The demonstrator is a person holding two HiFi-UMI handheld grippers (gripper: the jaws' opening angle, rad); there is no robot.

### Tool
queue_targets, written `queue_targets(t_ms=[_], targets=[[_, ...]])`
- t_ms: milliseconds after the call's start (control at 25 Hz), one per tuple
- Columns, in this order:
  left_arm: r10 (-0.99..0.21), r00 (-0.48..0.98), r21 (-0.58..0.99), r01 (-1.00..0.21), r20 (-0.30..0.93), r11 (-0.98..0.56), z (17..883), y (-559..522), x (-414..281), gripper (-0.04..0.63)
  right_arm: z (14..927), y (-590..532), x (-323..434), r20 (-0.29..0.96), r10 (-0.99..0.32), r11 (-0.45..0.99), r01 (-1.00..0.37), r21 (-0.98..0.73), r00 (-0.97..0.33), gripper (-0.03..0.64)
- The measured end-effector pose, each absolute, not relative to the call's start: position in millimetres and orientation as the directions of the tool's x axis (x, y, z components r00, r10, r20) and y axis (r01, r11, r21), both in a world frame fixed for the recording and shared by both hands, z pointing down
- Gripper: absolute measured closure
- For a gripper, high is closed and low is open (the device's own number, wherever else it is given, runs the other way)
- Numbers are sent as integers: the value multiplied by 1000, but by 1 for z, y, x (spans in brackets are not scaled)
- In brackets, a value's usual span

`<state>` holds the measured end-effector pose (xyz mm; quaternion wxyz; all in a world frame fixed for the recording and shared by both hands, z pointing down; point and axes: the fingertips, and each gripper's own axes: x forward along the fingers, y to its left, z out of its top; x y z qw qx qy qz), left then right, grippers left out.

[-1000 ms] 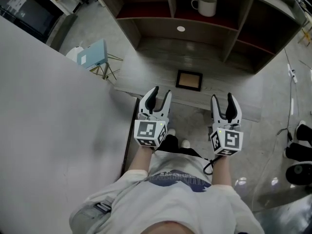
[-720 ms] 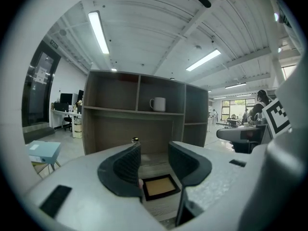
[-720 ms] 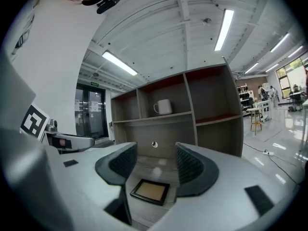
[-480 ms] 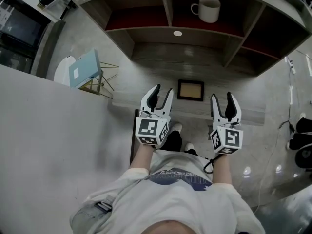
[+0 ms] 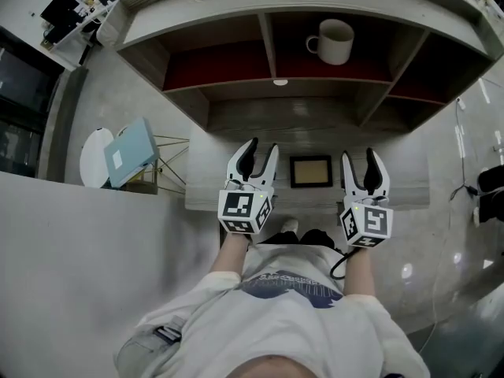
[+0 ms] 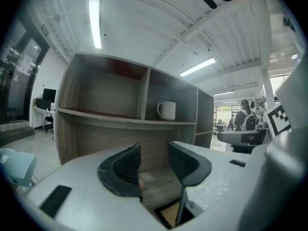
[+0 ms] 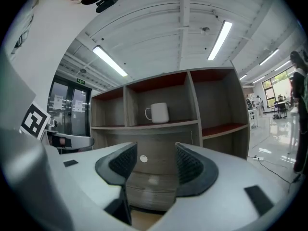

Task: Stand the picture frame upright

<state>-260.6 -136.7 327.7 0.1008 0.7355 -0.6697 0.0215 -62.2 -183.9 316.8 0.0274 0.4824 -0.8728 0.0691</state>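
A small dark picture frame with a tan inside lies flat on the wooden lower shelf, between my two grippers in the head view. My left gripper hovers just left of it, open and empty. On the frame's right, my right gripper is open too, nothing between its fingers. A corner of the frame shows low in the left gripper view, below the left gripper. In the right gripper view the right gripper faces the shelf unit.
A white mug stands in the upper middle compartment of the wooden shelf unit; it is the white mug in the right gripper view. A pale blue box on a stand sits on the floor at the left. A grey wall fills the lower left.
The view has moved closer to the shelf unit. The picture frame now lies between the two grippers rather than ahead of them. Both grippers stay open.
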Motion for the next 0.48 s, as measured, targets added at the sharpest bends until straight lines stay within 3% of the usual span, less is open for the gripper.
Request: queue_targets(t_ms=[480], targets=[[-919, 112, 206, -978, 378, -34, 421, -139, -262, 434, 400, -203, -59, 325, -784, 520, -846, -123, -529, 390]])
